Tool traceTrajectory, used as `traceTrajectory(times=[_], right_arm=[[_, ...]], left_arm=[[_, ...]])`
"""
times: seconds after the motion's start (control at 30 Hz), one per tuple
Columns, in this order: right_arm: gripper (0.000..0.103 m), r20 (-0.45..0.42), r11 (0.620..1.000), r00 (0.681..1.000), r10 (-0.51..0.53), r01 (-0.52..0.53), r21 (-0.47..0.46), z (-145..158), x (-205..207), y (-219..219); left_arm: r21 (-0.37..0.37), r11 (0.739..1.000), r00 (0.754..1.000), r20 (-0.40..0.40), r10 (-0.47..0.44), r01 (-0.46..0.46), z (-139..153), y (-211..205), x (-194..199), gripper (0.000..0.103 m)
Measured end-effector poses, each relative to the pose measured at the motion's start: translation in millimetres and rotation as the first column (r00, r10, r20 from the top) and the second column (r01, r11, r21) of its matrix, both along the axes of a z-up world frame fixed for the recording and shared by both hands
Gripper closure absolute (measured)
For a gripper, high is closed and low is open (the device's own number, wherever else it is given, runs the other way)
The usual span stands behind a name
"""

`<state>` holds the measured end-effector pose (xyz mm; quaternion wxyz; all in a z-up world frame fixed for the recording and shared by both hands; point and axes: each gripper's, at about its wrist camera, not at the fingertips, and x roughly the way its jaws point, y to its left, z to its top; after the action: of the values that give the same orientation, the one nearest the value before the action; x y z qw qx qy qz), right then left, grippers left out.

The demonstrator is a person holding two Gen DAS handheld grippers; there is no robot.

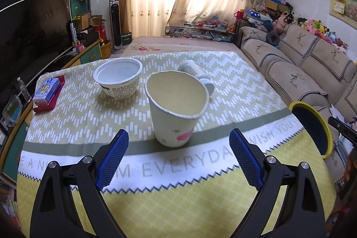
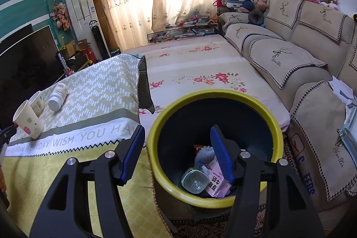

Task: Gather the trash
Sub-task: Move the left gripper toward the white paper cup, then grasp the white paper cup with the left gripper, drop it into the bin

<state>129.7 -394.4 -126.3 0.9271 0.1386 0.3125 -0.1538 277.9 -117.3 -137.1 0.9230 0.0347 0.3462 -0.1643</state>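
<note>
Bare tablecloth (image 1: 169,171) lay between the spread left gripper (image 1: 178,139) and the paper cup (image 1: 177,108); the yogurt tub (image 1: 119,78) and bottle (image 1: 196,73) crowded behind it

A tablecloth (image 1: 73,117) shows white dashes in zigzag rows on olive-yellow, a grey-green stripe, a white band with grey lettering and a black sawtooth edge, then yellow with a white lattice. The paper cup (image 1: 176,108) is cream with a pink mark. The bowl (image 1: 118,79) and the bottle (image 2: 58,97) are white. The bin (image 2: 214,148) has a yellow rim and a dark inside, holding a pink carton (image 2: 217,184). Both grippers' pads (image 1: 112,160) are blue on black arms.
</note>
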Motion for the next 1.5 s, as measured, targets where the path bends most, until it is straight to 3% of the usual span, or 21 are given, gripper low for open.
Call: traceTrajectory(times=[0.3, 0.4, 0.53, 0.73, 0.93, 1.17, 1.5], right_arm=[[0.045, -0.003, 0.999, 1.0, 0.019, -0.019, 0.03, -5, 3, 3], [0.045, -0.005, 0.999, 1.0, 0.028, -0.027, 0.036, -6, 4, 4], [0.045, -0.004, 0.999, 0.999, 0.033, -0.033, 0.042, -7, 4, 4], [0.045, 0.001, 0.999, 1.0, 0.027, -0.027, 0.04, -4, 0, 3], [0.045, 0.013, 0.999, 1.0, -0.008, 0.007, 0.031, -3, -13, -2], [0.045, 0.003, 0.997, 0.997, -0.076, 0.076, 0.004, -5, -41, -19], [0.045, 0.006, 0.984, 0.984, -0.18, 0.18, 0.008, -9, -87, -59]], left_arm=[[0.023, 0.999, 0.999, -0.027, 0.025, -0.025, -13, -12, 48, 0.013], [0.018, 0.999, 0.998, -0.043, 0.04, -0.039, -17, -13, 58, 0.022], [-0.005, 0.999, 0.998, -0.056, 0.038, -0.038, -20, -13, 62, 0.044], [-0.002, 1.0, 1.0, -0.015, 0.008, -0.008, -7, -18, 41, 0.046], [-0.004, 0.994, 0.994, 0.017, -0.111, 0.111, 20, -50, 7, 0.046], [-0.001, 0.955, 0.953, 0.051, -0.297, 0.298, 41, -126, -25, 0.045], [0.001, 0.849, 0.849, 0.031, -0.528, 0.528, 44, -273, -56, 0.045]])
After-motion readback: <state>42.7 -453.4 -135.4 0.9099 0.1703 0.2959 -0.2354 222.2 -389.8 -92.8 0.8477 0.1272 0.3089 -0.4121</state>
